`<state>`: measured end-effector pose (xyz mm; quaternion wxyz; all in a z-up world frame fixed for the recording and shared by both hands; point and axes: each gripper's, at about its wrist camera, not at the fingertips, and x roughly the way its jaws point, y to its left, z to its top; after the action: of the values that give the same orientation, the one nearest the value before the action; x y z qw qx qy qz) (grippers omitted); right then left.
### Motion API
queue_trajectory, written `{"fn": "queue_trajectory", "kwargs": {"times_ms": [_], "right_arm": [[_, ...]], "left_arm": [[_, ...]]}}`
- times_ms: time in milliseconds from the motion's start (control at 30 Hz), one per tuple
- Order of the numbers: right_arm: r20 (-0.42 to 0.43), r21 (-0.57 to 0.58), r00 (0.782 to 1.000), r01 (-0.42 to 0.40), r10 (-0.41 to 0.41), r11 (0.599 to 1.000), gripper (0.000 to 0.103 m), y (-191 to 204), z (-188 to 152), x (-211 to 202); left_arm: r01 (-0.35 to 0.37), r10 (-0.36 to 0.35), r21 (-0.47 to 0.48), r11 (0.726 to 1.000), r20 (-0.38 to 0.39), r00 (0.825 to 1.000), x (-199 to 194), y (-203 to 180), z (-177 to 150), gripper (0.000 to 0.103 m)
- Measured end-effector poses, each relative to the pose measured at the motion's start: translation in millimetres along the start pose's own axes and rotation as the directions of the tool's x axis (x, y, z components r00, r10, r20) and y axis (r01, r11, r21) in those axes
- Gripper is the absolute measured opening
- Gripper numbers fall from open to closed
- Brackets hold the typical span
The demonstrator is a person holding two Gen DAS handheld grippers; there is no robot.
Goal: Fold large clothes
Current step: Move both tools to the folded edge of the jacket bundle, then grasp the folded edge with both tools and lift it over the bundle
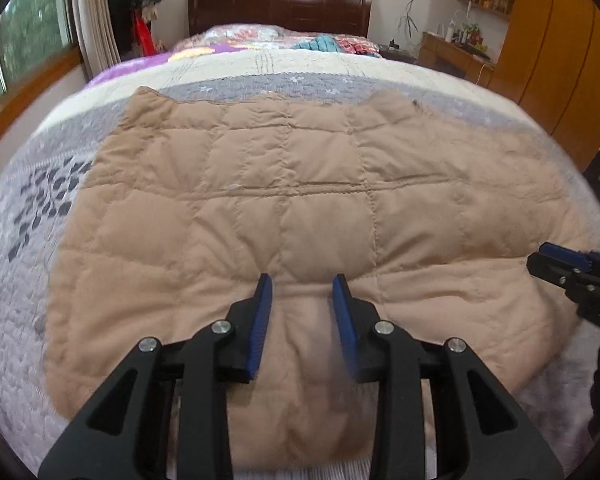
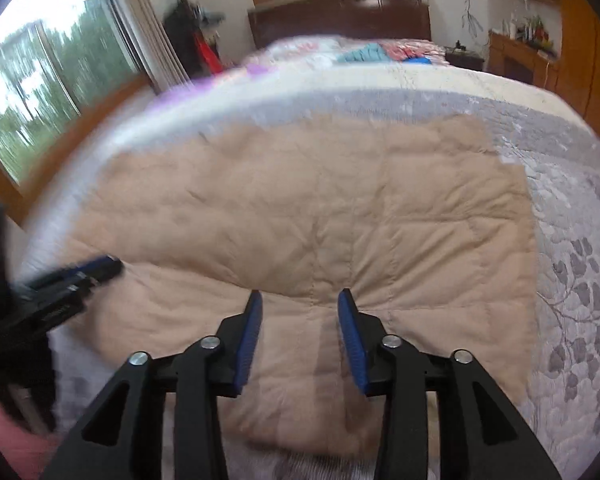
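A tan quilted padded garment (image 1: 284,204) lies spread flat on the bed; it also fills the middle of the right wrist view (image 2: 320,216). My left gripper (image 1: 302,284) is open and empty, just above the garment's near edge. My right gripper (image 2: 300,300) is open and empty, also over the near edge, further right. The right gripper shows at the right edge of the left wrist view (image 1: 560,260). The left gripper shows blurred at the left of the right wrist view (image 2: 96,266).
The bed has a grey patterned quilt (image 1: 20,240) with a cream band behind it. Colourful bedding (image 1: 320,42) lies near the dark wooden headboard (image 1: 280,8). A window (image 2: 32,92) is on the left, a wooden wardrobe (image 1: 560,60) and desk on the right.
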<state>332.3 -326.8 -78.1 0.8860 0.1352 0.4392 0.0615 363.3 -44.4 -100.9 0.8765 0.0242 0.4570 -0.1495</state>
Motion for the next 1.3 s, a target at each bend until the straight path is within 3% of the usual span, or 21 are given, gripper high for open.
{"fn": "queue_trajectory", "kwargs": {"times_ms": [33, 67, 100, 167, 267, 367, 500, 633, 833, 933, 967, 1067, 1133, 1200, 1300], "right_arm": [[0.025, 0.028, 0.999, -0.035, 0.034, 0.999, 0.062, -11, 3, -16], [0.044, 0.061, 0.998, -0.046, 0.043, 0.997, 0.067, -25, 6, -30], [0.054, 0.086, 0.998, -0.046, 0.042, 0.995, 0.07, -36, 8, -37], [0.063, 0.151, 0.998, -0.03, 0.021, 0.988, 0.071, -71, 11, -53], [0.025, 0.215, 0.999, -0.026, 0.021, 0.976, 0.078, -110, 13, -54], [-0.021, 0.281, 0.996, -0.072, 0.081, 0.957, 0.078, -135, 9, -39], [-0.053, 0.321, 0.988, -0.118, 0.142, 0.94, 0.082, -144, 11, -16], [-0.085, 0.331, 0.98, -0.141, 0.178, 0.933, 0.083, -148, 16, 4], [-0.102, 0.367, 0.966, -0.184, 0.236, 0.912, 0.085, -157, 18, 28], [-0.094, 0.356, 0.964, -0.199, 0.247, 0.913, 0.085, -157, 20, 35], [-0.092, 0.349, 0.964, -0.203, 0.249, 0.915, 0.084, -155, 21, 37], [-0.095, 0.327, 0.965, -0.2, 0.242, 0.924, 0.071, -146, 27, 45], [-0.1, 0.324, 0.958, -0.223, 0.267, 0.919, 0.046, -141, 28, 49], [-0.089, 0.33, 0.953, -0.245, 0.289, 0.911, 0.032, -138, 29, 46], [-0.072, 0.323, 0.952, -0.262, 0.299, 0.91, 0.02, -132, 32, 36]], "left_arm": [[0.036, -0.036, -0.029, 0.999, 0.02, 0.999, -15, 9, 3, 0.032], [0.054, -0.052, -0.045, 0.998, 0.049, 0.997, -30, 20, 5, 0.035], [0.057, -0.052, -0.057, 0.997, 0.077, 0.996, -44, 32, 8, 0.046], [0.049, -0.037, -0.096, 0.994, 0.116, 0.993, -65, 63, 13, 0.067], [0.009, 0.009, -0.149, 0.989, 0.116, 0.993, -76, 107, 18, 0.073], [0.013, -0.001, -0.217, 0.976, 0.055, 0.998, -64, 148, 18, 0.073], [0.116, -0.116, -0.303, 0.946, 0.015, 0.993, -40, 179, 18, 0.073], [0.208, -0.216, -0.345, 0.915, 0.018, 0.976, -18, 179, 21, 0.075], [0.269, -0.294, -0.365, 0.892, -0.014, 0.956, 25, 174, 29, 0.076], [0.322, -0.359, -0.377, 0.868, -0.029, 0.933, 42, 167, 29, 0.077], [0.32, -0.356, -0.372, 0.871, -0.029, 0.934, 45, 162, 30, 0.077], [0.36, -0.402, -0.362, 0.86, -0.048, 0.914, 53, 146, 34, 0.076], [0.328, -0.367, -0.315, 0.89, -0.071, 0.927, 55, 130, 36, 0.069], [0.297, -0.329, -0.266, 0.917, -0.085, 0.941, 54, 114, 38, 0.046], [0.305, -0.333, -0.265, 0.915, -0.068, 0.94, 48, 104, 39, 0.023]]}}
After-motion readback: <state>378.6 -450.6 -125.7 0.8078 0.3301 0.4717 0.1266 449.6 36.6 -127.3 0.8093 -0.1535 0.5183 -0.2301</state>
